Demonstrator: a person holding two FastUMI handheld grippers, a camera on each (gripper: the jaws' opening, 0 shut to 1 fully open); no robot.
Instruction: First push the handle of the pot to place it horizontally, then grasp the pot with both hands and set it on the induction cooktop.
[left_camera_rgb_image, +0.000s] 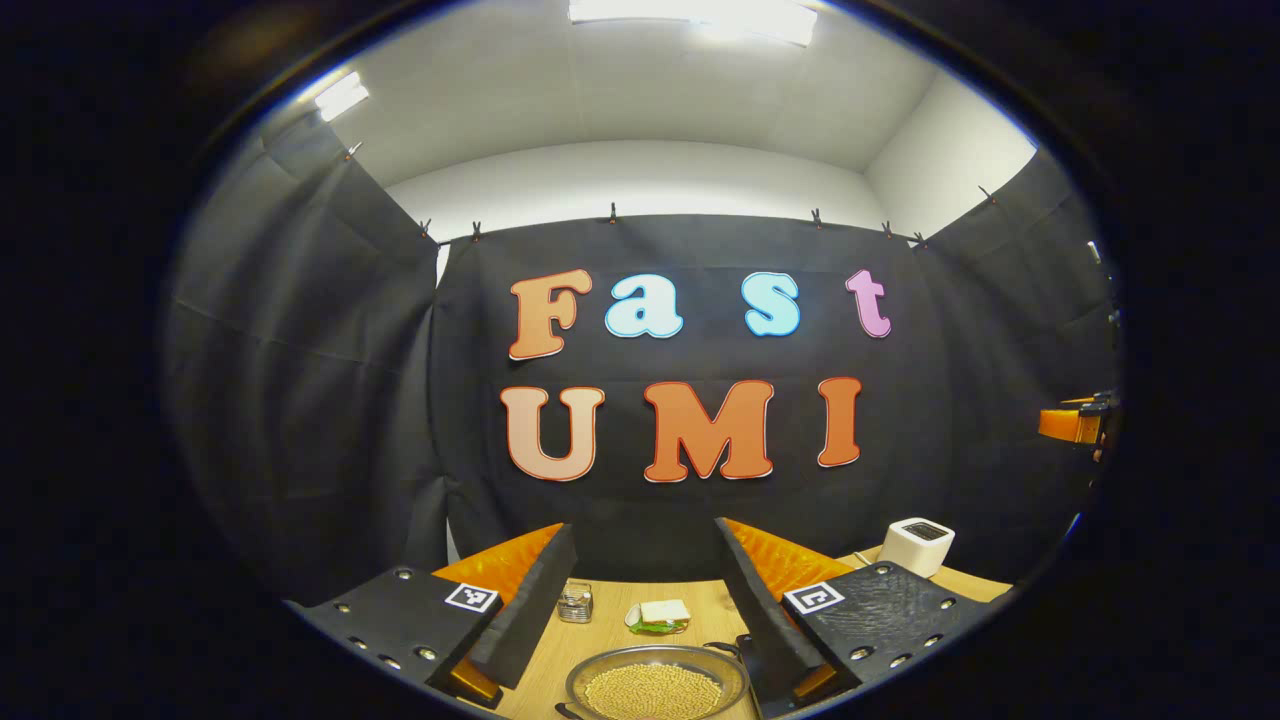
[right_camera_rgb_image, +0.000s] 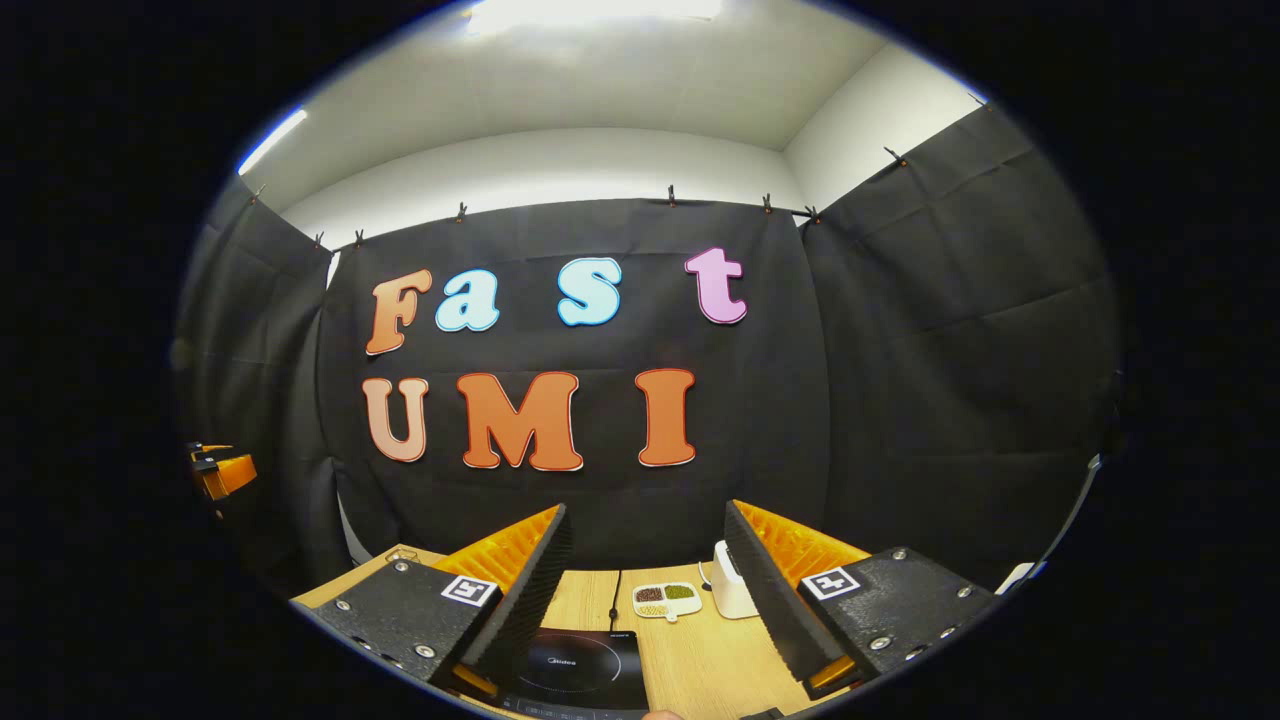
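The pot (left_camera_rgb_image: 650, 688) is a shallow metal pan full of pale yellow grains, low in the left gripper view on the wooden table (left_camera_rgb_image: 610, 640). A dark handle part (left_camera_rgb_image: 738, 646) shows at its right rim, mostly hidden behind my finger. My left gripper (left_camera_rgb_image: 642, 532) hangs above and behind the pot, open, holding nothing. In the right gripper view the black induction cooktop (right_camera_rgb_image: 582, 665) lies flat on the table just under my right gripper (right_camera_rgb_image: 646, 512), which is open with nothing between its fingers. Each gripper appears small at the other view's edge: the right gripper (left_camera_rgb_image: 1075, 425) and the left gripper (right_camera_rgb_image: 222, 470).
Behind the pot stand a small metal holder (left_camera_rgb_image: 575, 603) and a plate with a sandwich (left_camera_rgb_image: 660, 617). A white box-shaped appliance (left_camera_rgb_image: 915, 545) sits at the back right. Beyond the cooktop lie a divided dish of beans (right_camera_rgb_image: 667, 600), a white object (right_camera_rgb_image: 730, 592) and a cable (right_camera_rgb_image: 612, 598).
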